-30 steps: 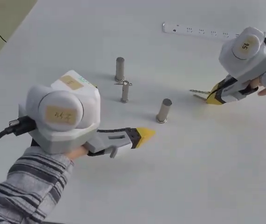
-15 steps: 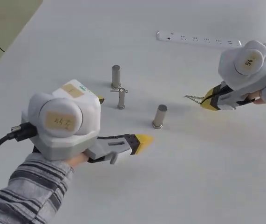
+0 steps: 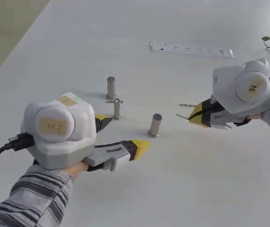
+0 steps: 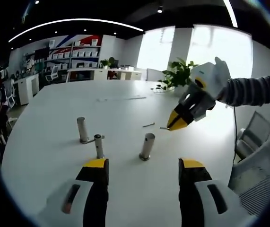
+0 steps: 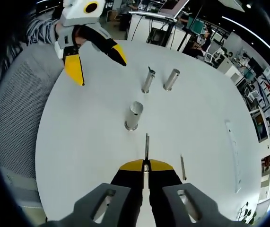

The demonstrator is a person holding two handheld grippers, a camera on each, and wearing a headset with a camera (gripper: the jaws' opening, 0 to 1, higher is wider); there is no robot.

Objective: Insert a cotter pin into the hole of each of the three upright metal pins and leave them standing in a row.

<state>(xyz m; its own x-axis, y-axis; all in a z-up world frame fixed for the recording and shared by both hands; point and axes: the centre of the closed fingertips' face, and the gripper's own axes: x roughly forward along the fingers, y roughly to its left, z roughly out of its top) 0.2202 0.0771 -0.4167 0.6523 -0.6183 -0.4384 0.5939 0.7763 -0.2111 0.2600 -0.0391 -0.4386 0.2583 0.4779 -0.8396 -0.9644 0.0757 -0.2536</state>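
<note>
On counter point(image 3: 196, 179): three upright metal pins point(image 3: 110, 88), middle pin point(image 3: 117, 108) already fitted. Right claw point(image 5: 145, 163) clamped on cotter pin point(image 5: 146, 144), near end pin point(image 5: 134, 115); left claw point(image 4: 143, 164) apart, empty. Advised: level prong with hole, approach slowly.

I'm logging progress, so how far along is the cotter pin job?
One of three looks done: the middle pin has a cotter pin through its top. In hand: the right gripper is shut on a second cotter pin, aimed toward the nearest pin. Still to do: that pin and the far pin are bare; a spare cotter pin lies on the table. The left gripper is open, empty.
</note>
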